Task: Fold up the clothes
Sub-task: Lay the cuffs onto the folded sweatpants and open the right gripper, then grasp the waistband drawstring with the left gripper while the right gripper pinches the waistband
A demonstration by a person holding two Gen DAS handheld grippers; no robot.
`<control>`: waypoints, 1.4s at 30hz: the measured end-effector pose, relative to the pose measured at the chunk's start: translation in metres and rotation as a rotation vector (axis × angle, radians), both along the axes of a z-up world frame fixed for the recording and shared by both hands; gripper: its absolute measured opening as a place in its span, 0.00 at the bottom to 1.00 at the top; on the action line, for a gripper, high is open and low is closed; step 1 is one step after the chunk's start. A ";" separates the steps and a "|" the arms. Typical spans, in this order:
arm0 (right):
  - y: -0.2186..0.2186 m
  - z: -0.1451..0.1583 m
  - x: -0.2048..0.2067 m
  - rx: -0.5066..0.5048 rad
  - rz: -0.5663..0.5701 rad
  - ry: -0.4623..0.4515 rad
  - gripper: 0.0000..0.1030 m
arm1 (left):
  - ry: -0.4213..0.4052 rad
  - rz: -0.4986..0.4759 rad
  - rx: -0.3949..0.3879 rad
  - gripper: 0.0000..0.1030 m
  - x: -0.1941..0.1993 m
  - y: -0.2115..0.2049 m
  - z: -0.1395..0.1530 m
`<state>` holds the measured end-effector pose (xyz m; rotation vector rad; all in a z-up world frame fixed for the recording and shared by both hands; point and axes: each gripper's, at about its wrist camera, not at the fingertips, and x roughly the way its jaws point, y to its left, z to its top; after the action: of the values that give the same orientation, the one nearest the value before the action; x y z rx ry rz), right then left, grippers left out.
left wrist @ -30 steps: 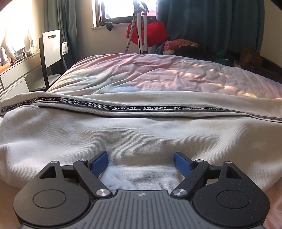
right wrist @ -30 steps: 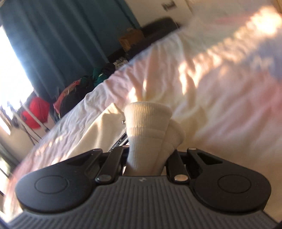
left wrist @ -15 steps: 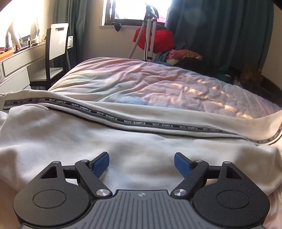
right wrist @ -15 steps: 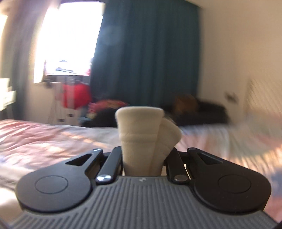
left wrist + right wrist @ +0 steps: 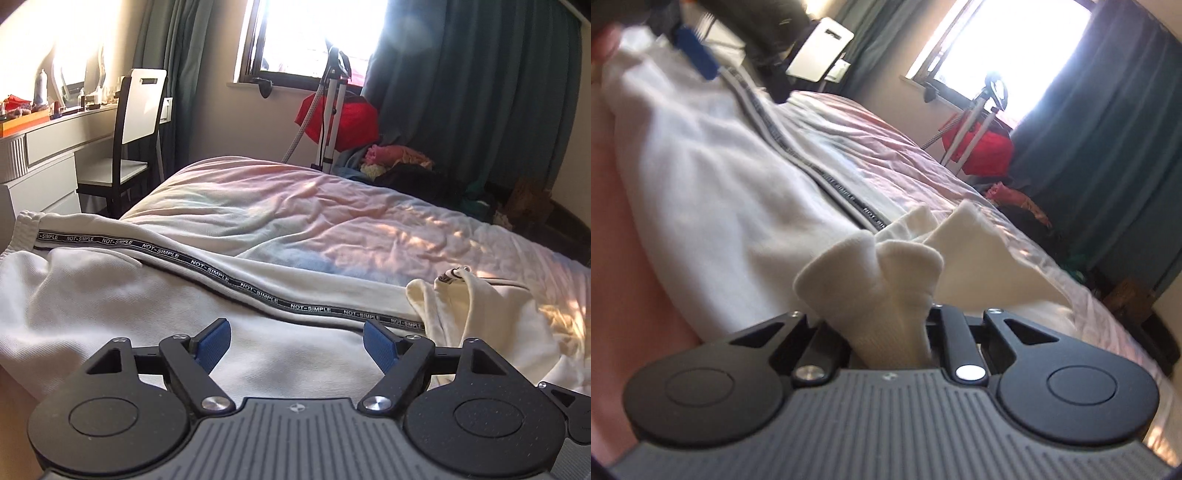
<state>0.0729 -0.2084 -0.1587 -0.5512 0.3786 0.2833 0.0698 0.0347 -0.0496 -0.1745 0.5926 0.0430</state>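
White sweatpants (image 5: 110,295) with a black "NOT-SIMPLE" side stripe (image 5: 258,293) lie across the near part of the bed. My left gripper (image 5: 297,341) is open and empty, its blue pads low over the fabric near the stripe. My right gripper (image 5: 886,325) is shut on the ribbed cuff end (image 5: 886,280) of the sweatpants; its fingertips are hidden by the bunched cloth. The folded-over leg end (image 5: 480,306) lies at the right in the left wrist view. The left gripper (image 5: 698,55) shows blurred at the upper left of the right wrist view.
The bed (image 5: 332,206) has a rumpled pink sheet. A chair (image 5: 136,122) and white dresser (image 5: 44,147) stand at the left. A red garment on a steamer stand (image 5: 338,118), a clothes pile (image 5: 399,162) and dark curtains (image 5: 480,92) lie beyond.
My right gripper has swung the cuff end over toward the left, laying the leg end onto the pants. My left gripper has risen and tilted a little, staying open.
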 end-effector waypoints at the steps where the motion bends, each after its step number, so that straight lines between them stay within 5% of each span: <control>1: 0.000 0.006 -0.003 0.031 0.001 -0.013 0.14 | -0.008 0.000 -0.018 0.78 0.000 0.003 0.001; 7: 0.021 0.034 -0.021 0.214 0.060 -0.084 0.15 | -0.061 -0.007 -0.127 0.78 -0.002 0.020 0.007; 10: 0.040 0.025 -0.014 0.285 0.080 0.016 0.17 | -0.052 0.002 -0.169 0.78 0.000 0.028 0.004; 13: 0.052 0.009 -0.014 0.252 0.098 0.023 0.19 | -0.037 -0.008 -0.237 0.78 0.001 0.035 0.000; 16: 0.048 0.012 -0.011 0.290 0.150 0.084 0.34 | -0.015 -0.028 -0.297 0.78 0.004 0.038 -0.005; 18: 0.041 0.020 -0.006 0.363 0.183 0.165 0.69 | 0.006 -0.042 -0.331 0.78 0.005 0.039 -0.010; 20: 0.033 0.030 -0.005 0.461 0.221 0.256 0.84 | 0.032 -0.067 -0.374 0.78 0.006 0.040 -0.015; 24: 0.011 0.050 -0.018 0.556 0.179 0.370 0.84 | 0.066 -0.104 -0.431 0.78 0.001 0.035 -0.022; 30: -0.052 0.071 -0.001 0.739 -0.105 0.364 0.84 | 0.058 -0.167 -0.338 0.78 -0.009 0.010 -0.022; 34: -0.082 0.072 0.019 0.728 -0.280 0.305 0.84 | 0.047 -0.219 -0.262 0.78 -0.015 -0.010 -0.020; 42: -0.102 0.018 0.061 0.767 -0.429 0.416 0.86 | 0.055 -0.254 -0.147 0.76 -0.022 -0.036 -0.028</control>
<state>0.1335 -0.3103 -0.1410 0.3539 0.7303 0.1065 0.0476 -0.0013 -0.0775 -0.2398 0.6692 -0.2426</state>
